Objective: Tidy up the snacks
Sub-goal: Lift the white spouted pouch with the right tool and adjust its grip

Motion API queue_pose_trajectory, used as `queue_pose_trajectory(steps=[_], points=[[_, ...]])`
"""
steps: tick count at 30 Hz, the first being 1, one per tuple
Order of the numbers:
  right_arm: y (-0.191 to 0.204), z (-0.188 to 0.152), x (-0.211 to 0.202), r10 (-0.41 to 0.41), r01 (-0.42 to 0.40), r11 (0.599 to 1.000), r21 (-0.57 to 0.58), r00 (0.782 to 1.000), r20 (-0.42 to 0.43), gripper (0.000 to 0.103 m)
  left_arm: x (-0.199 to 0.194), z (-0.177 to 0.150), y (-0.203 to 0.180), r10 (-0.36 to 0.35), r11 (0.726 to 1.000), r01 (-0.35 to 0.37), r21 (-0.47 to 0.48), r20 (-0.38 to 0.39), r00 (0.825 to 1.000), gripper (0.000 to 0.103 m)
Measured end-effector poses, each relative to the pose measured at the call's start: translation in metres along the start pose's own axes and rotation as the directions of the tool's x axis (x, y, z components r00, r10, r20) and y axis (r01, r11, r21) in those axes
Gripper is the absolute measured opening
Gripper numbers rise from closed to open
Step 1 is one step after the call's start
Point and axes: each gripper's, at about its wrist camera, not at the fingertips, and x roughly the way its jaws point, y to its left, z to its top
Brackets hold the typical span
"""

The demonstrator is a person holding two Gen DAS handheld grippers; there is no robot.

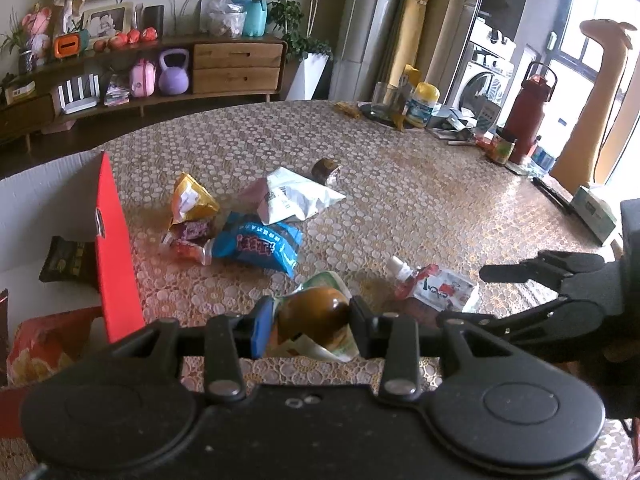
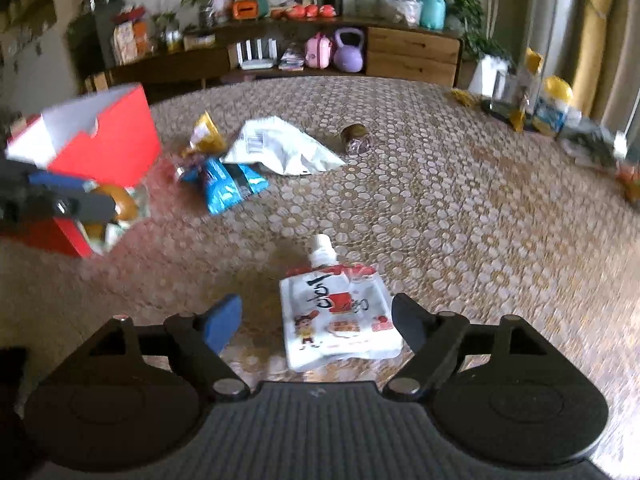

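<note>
My left gripper [image 1: 310, 326] is shut on a brown egg-shaped snack in a clear green-edged pack [image 1: 316, 318], held just above the table; it also shows in the right wrist view [image 2: 120, 204] beside the red box. My right gripper [image 2: 318, 320] is open, its fingers on either side of a white and red spouted pouch [image 2: 340, 312] lying flat on the table; the pouch also shows in the left wrist view [image 1: 436, 286]. The red box with white inside [image 1: 116, 248] stands at the left and holds a dark snack pack [image 1: 68, 260].
Loose snacks lie mid-table: a blue pack [image 1: 260, 246], a yellow pack [image 1: 192, 200], a white pouch [image 1: 292, 196], a small brown roll [image 1: 326, 170]. Jars, a glass and a dark red flask [image 1: 528, 112] crowd the far right edge. A red chip bag [image 1: 40, 344] lies at lower left.
</note>
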Motion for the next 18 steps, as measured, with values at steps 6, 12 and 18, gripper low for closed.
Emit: queue_pose_trajectory(steps=[6,12,18], points=[[-0.004,-0.002,0.022,-0.030,0.028,0.999,-0.043,0.999,-0.043,0.083,0.003,-0.002,0.000,0.008,1.000,-0.008,0.001,-0.013,1.000,0.038],[-0.013,-0.003,0.026,-0.003,0.003,1.000,0.012,0.999,-0.044,0.083,0.007,-0.002,-0.001,0.012,1.000,-0.011,0.003,-0.022,1.000,0.038],[-0.007,-0.002,0.021,-0.026,0.026,1.000,-0.002,0.998,-0.055,0.072,0.008,-0.003,-0.001,0.013,1.000,-0.013,0.001,-0.024,1.000,0.038]])
